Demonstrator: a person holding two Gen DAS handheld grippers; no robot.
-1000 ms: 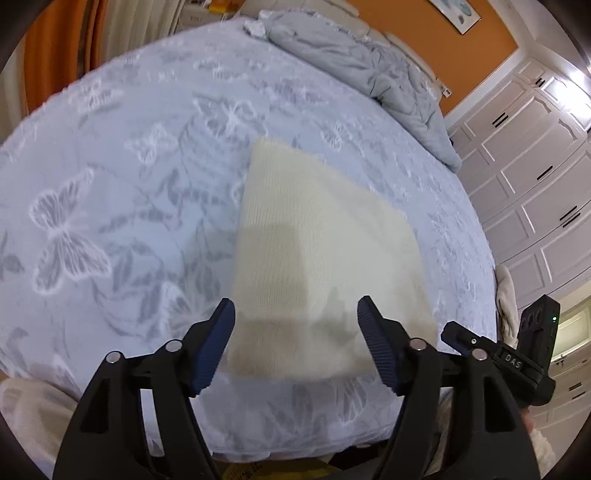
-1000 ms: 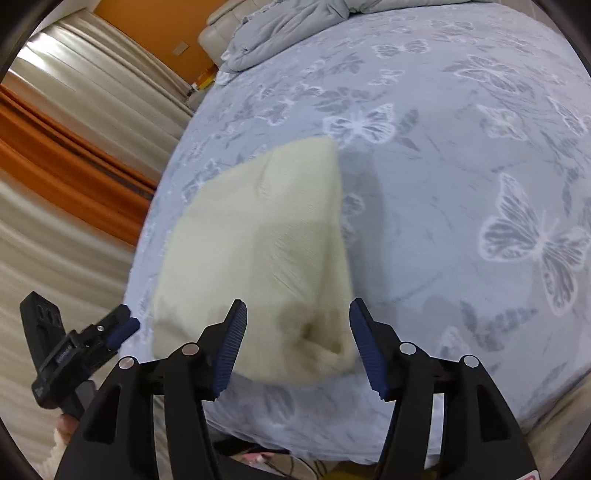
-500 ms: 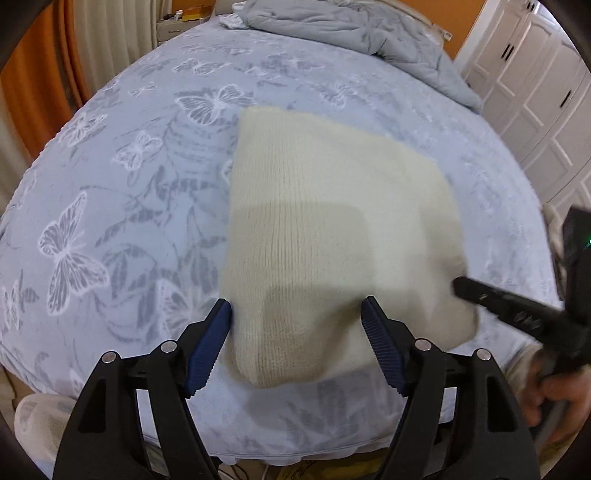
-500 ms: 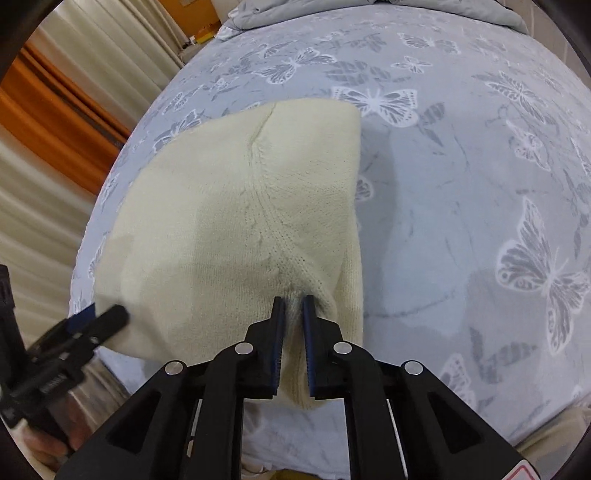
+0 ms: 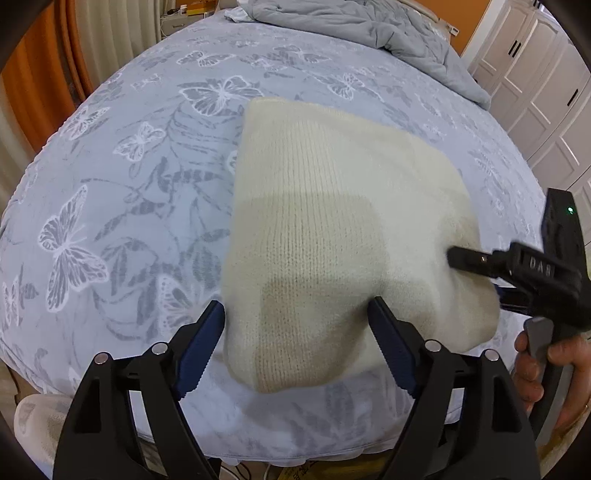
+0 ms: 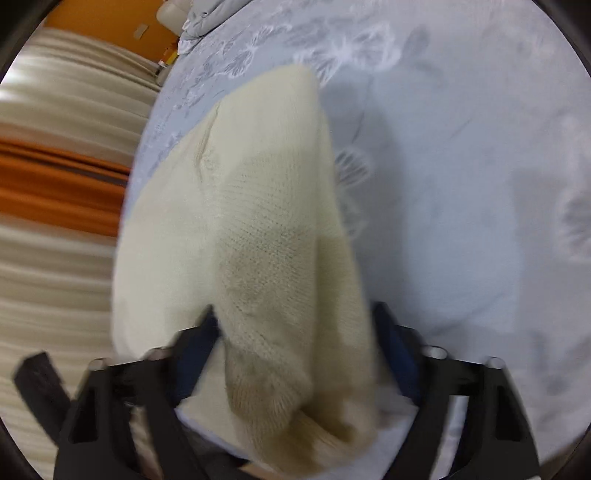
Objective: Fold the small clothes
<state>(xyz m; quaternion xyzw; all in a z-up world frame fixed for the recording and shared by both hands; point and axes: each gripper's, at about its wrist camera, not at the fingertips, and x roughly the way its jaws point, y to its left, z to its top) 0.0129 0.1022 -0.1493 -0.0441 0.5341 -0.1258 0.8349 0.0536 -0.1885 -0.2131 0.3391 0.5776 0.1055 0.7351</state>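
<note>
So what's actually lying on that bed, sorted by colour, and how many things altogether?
Cream: 1, the knit garment near the bed's front edge, between the left gripper fingers.
Grey: 1, the crumpled duvet at the far end.
Blue-grey with butterflies: 1, the bedsheet itself.
Total: 3.
</note>
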